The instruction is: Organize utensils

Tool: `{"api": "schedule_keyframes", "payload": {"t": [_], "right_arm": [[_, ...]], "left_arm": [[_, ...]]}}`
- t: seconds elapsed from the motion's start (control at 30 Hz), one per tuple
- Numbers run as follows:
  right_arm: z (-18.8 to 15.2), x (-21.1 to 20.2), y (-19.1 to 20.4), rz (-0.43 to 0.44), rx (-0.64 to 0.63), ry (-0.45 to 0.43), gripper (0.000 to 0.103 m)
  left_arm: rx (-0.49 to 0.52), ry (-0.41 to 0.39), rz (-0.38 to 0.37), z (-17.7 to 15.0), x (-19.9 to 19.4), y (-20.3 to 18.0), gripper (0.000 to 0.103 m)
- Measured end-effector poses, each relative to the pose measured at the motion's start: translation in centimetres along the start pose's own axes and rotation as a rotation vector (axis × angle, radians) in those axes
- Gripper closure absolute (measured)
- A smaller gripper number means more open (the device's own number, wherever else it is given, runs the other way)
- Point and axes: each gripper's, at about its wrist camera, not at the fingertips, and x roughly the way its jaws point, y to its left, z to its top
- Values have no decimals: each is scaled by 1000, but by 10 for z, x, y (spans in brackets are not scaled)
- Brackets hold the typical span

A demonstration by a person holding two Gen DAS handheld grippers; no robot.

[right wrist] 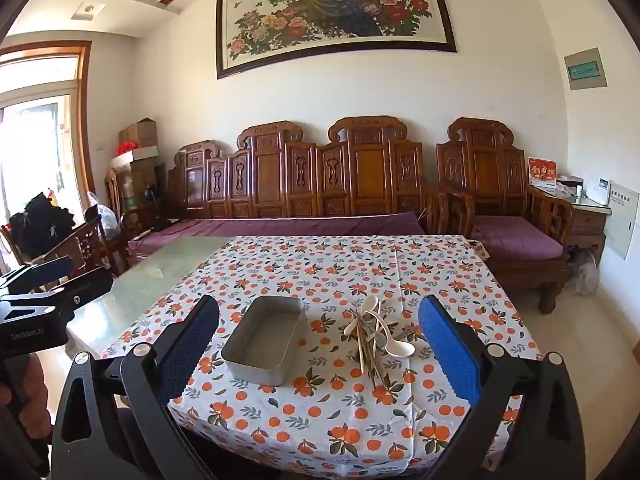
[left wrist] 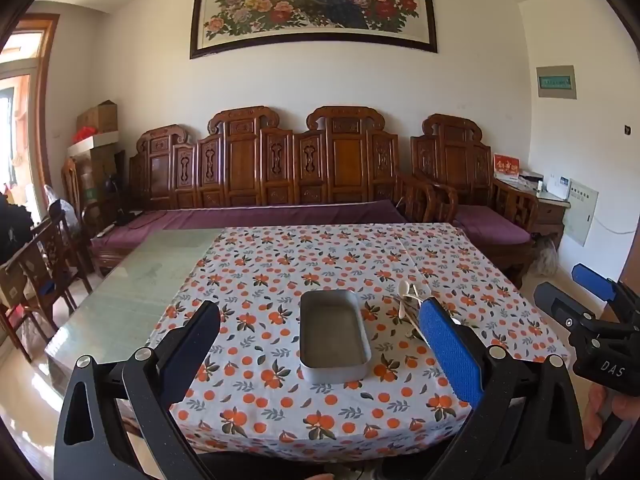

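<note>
An empty grey metal tray (left wrist: 334,336) (right wrist: 264,340) sits on the orange-patterned tablecloth. To its right lies a pile of utensils (right wrist: 376,338): white spoons, chopsticks and metal pieces; in the left wrist view the utensil pile (left wrist: 408,306) is partly hidden behind my finger. My left gripper (left wrist: 320,320) is open and empty, held above the near table edge facing the tray. My right gripper (right wrist: 320,320) is open and empty, facing the tray and pile. Each gripper shows at the edge of the other's view.
The tablecloth (right wrist: 340,264) covers the right part of a glass-topped table (right wrist: 168,268). A carved wooden sofa (right wrist: 320,184) with purple cushions stands behind the table. Wooden chairs (left wrist: 36,272) stand at the left.
</note>
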Motion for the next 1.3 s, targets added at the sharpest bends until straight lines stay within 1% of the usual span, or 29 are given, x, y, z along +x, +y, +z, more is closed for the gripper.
{"api": "schedule_keyframes", "payload": {"t": [0.17, 0.2, 0.47, 0.53, 0.97, 1.3], "right_arm": [[0, 0, 0, 0, 2, -2, 3], [0, -1, 0, 4, 5, -5, 3], [0, -2, 0, 3, 5, -6, 3], [1, -2, 1, 5, 6, -6, 3], [1, -4, 2, 4, 7, -9, 3], [3, -4, 4, 3, 5, -8, 3]], "left_arm": [[5, 5, -3, 0, 3, -1, 6], [-3, -7, -2, 0, 0, 0, 6], [-4, -9, 0, 0, 1, 1, 6], [-4, -11, -1, 4, 0, -4, 6], [-5, -14, 0, 8, -5, -3, 6], [-3, -16, -1, 6, -5, -2, 6]]}}
